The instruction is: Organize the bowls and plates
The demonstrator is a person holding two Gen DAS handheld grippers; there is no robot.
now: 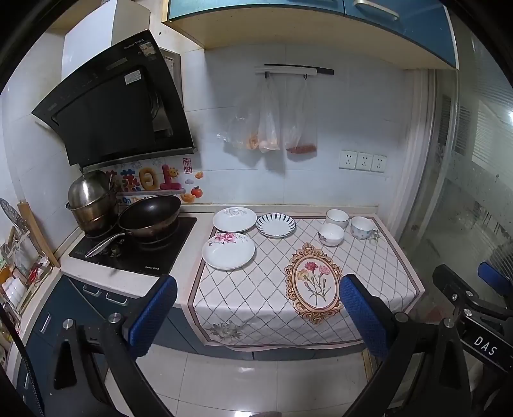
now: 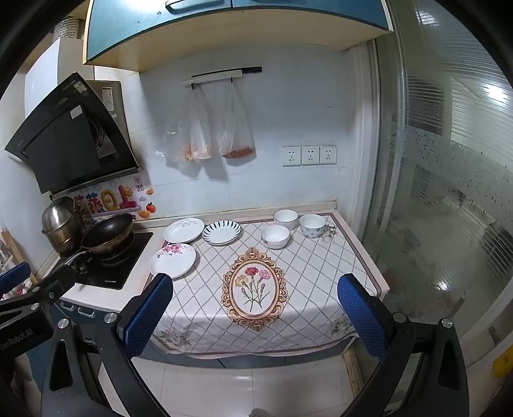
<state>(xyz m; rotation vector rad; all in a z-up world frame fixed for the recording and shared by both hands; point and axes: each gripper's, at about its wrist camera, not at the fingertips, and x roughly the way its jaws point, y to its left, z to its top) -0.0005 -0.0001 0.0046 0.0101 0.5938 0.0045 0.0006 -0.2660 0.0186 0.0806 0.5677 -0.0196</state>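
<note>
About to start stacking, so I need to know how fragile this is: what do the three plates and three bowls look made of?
All look like glazed ceramic, though melamine can't be ruled out. The pink-flower plate, the grey-patterned plate and the blue-striped plate are glossy white with printed decoration. The bowls are thick-walled and shiny.

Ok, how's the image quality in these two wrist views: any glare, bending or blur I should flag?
Left wrist view: strong fisheye bending at the cabinet edge, dark corners, plates sharp, glare on the floor tiles. Right wrist view: same bending, bright reflections on the glass door, bowls clear, even indoor light with soft shadows under the hanging bags.
</note>
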